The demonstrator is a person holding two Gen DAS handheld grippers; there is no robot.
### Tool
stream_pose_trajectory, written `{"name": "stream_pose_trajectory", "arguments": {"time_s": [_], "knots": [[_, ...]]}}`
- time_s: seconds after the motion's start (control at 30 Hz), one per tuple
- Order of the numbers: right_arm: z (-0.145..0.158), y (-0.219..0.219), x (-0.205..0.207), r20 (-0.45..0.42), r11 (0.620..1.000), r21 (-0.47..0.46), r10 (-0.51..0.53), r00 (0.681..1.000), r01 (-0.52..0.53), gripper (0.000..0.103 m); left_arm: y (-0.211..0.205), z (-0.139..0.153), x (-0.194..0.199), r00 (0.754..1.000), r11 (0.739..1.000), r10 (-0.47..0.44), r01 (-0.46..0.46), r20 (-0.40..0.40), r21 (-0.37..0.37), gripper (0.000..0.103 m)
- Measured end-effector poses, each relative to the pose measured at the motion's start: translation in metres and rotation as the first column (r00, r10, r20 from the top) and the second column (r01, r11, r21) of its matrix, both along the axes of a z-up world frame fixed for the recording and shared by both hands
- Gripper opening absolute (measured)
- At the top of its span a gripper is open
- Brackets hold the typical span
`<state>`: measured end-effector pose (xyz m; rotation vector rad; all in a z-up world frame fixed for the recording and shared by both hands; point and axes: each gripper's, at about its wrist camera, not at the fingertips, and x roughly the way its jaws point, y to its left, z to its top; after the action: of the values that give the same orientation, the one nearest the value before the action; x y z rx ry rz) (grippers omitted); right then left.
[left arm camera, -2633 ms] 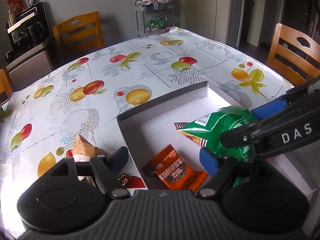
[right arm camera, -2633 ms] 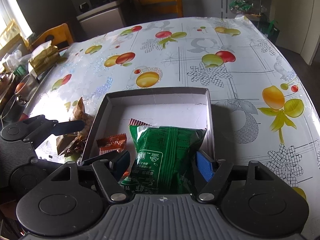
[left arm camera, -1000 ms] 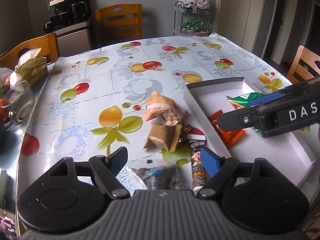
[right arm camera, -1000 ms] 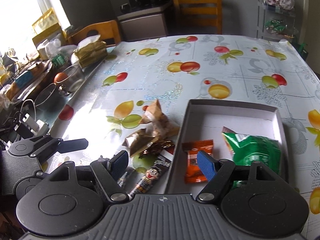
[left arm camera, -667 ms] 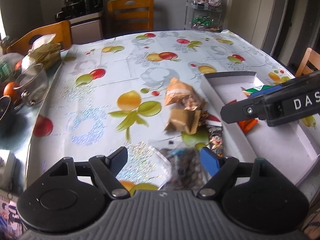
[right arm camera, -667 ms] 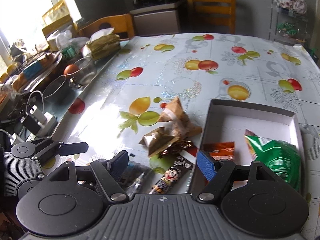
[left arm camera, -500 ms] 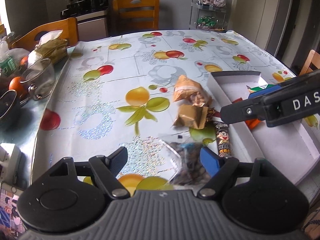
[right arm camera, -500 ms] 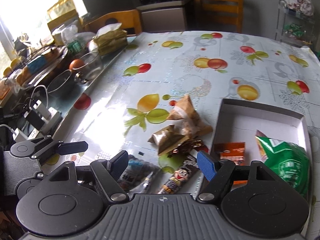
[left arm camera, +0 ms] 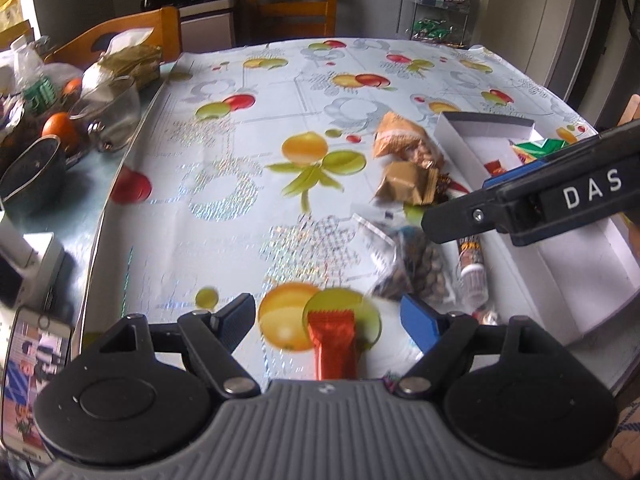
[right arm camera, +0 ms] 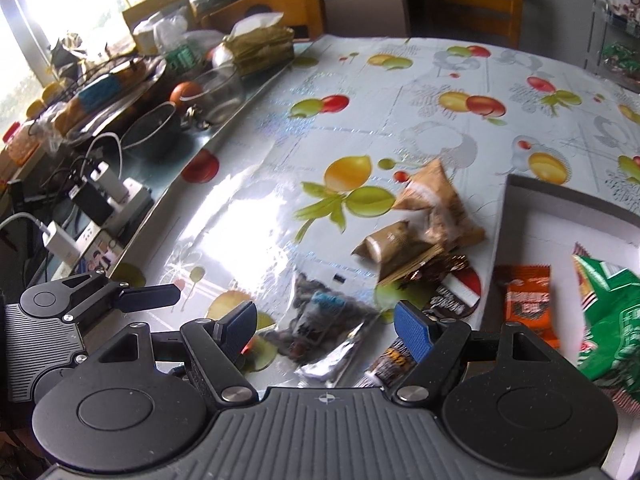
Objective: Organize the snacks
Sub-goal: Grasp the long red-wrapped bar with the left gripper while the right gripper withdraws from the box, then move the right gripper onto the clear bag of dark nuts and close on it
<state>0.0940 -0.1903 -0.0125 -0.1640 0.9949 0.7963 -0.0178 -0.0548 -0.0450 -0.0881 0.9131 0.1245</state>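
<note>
Two snacks, the green bag (right arm camera: pixel 608 320) and an orange packet (right arm camera: pixel 528 300), sit in our white box (right arm camera: pixel 516 216), more wait outside, and our left gripper (left arm camera: pixel 328 320) and right gripper (right arm camera: pixel 324 324) have fingers apart, empty.

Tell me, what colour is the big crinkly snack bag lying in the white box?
Green, with a red zigzag top edge; the snack bag shows best in the right wrist view.

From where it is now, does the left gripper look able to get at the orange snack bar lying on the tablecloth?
Probably yes. The left gripper has its jaws open, and the orange snack bar lies flat between them with nothing on top. The clear bag of dark snacks sits off to the side, apart from it.
</note>
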Motion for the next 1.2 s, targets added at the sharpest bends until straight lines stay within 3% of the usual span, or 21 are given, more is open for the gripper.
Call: {"name": "stream_pose_trajectory", "arguments": {"time_s": [0.3,0.7,1.2], "knots": [[-0.008,0.013,-0.005,-0.018,1.0,-0.02,0.019,1.0,-0.02,0.076,0.007,-0.014,-0.01,0.999,1.0,0.008,-0.009,-0.042,-0.014,0.08],[-0.017,0.016,0.001,-0.041,0.999,-0.044,-0.013,0.999,0.012,0.076,0.006,-0.025,-0.005,0.997,0.999,-0.049,0.049,-0.058,0.002,0.08],[-0.031,0.028,0.009,-0.096,0.997,-0.064,-0.046,0.994,0.04,0.077,0.017,-0.036,-0.007,0.994,0.997,-0.063,0.059,-0.093,-0.047,0.06]]}}
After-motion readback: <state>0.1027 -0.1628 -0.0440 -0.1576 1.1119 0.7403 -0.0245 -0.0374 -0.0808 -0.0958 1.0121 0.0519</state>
